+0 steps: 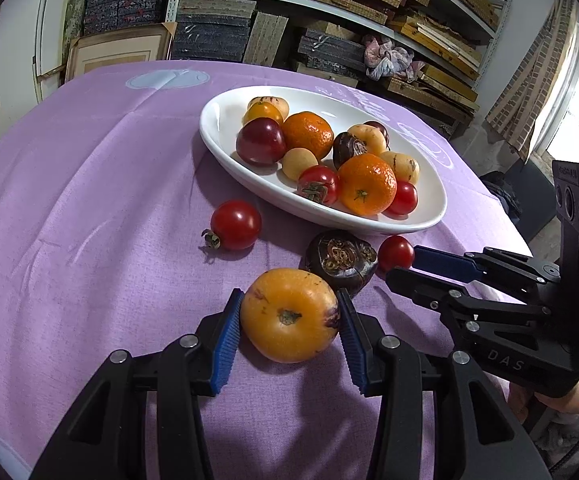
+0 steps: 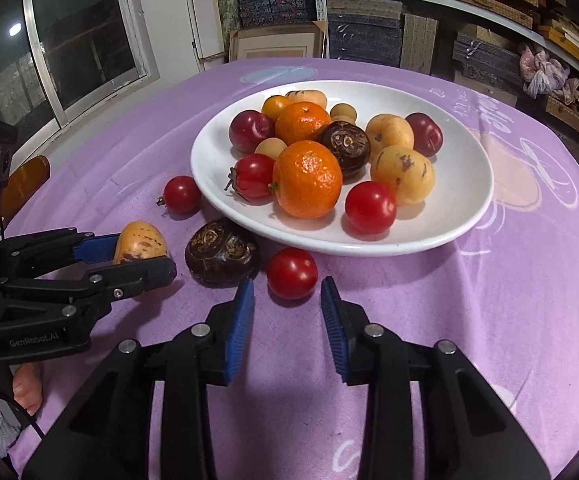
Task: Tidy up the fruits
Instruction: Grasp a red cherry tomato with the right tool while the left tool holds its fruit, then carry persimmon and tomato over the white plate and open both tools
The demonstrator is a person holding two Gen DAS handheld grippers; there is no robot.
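The left gripper (image 1: 289,322) is clamped on a yellow-orange fruit (image 1: 289,314) resting on the desk (image 1: 89,208). The right gripper (image 2: 287,312) is parted, untouching, a cherry tomato (image 2: 292,273) just ahead at 12 o'clock. Bare lilac cloth lies at 3 o'clock. Beyond stands the white plate (image 2: 469,200) of fruit, then shelves (image 2: 429,4). "GenRobot.AI" is read on the left gripper's body.

The yellow-orange round fruit (image 1: 289,314) sits between the left tongs (image 1: 289,338); beyond them lies the dark brown chestnut-like fruit (image 1: 341,260), behind it the white oval dish (image 1: 225,128) of fruit on the worktop (image 1: 89,200).
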